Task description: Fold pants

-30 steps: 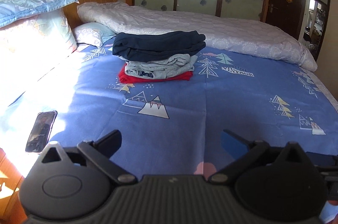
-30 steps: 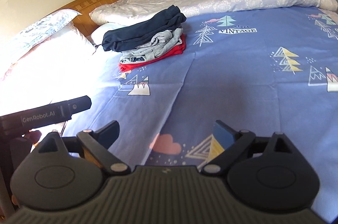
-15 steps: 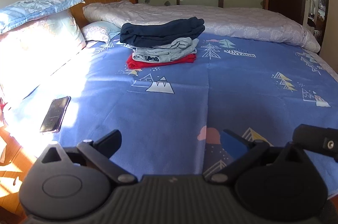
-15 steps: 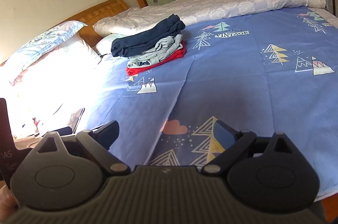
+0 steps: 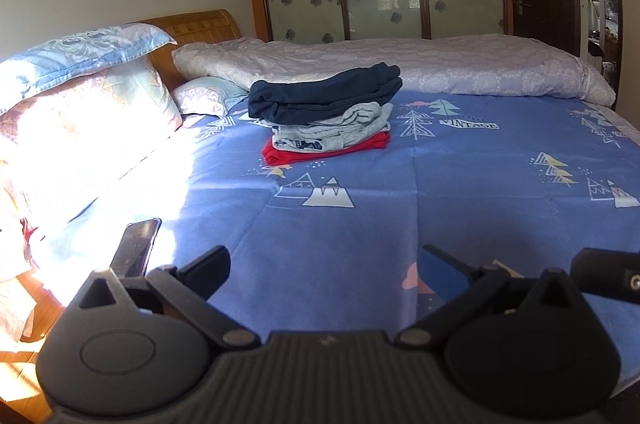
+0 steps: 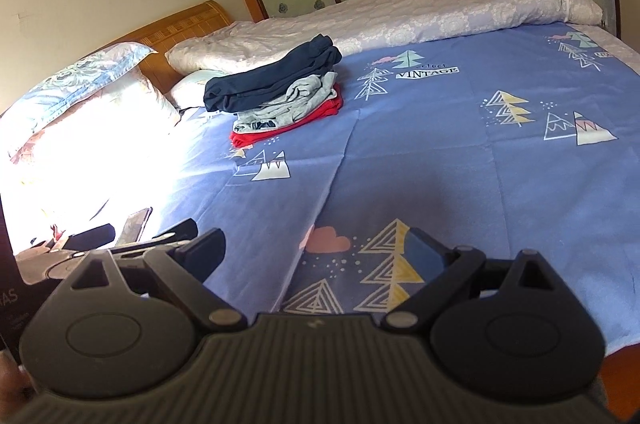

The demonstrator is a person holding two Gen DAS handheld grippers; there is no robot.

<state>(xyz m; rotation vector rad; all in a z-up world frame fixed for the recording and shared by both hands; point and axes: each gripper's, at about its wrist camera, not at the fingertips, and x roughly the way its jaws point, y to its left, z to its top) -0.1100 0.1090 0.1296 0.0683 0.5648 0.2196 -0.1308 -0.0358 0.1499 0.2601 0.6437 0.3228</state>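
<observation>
Both claws, left claw [image 5: 326, 264] and right claw [image 6: 320, 248], withdrawn to near bed [image 5: 400, 224] edge, spread wide, empty; folded stack [image 5: 326, 116] left far: folding apparently complete.

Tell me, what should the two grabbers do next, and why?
Probably pull back and stop. Both the left gripper and right gripper hang open and empty, and the folded navy pants already top the grey and red clothes pile on the blue patterned bedsheet.

Black left gripper [image 5: 326, 264], ribbed body, 2 silver screws
</observation>
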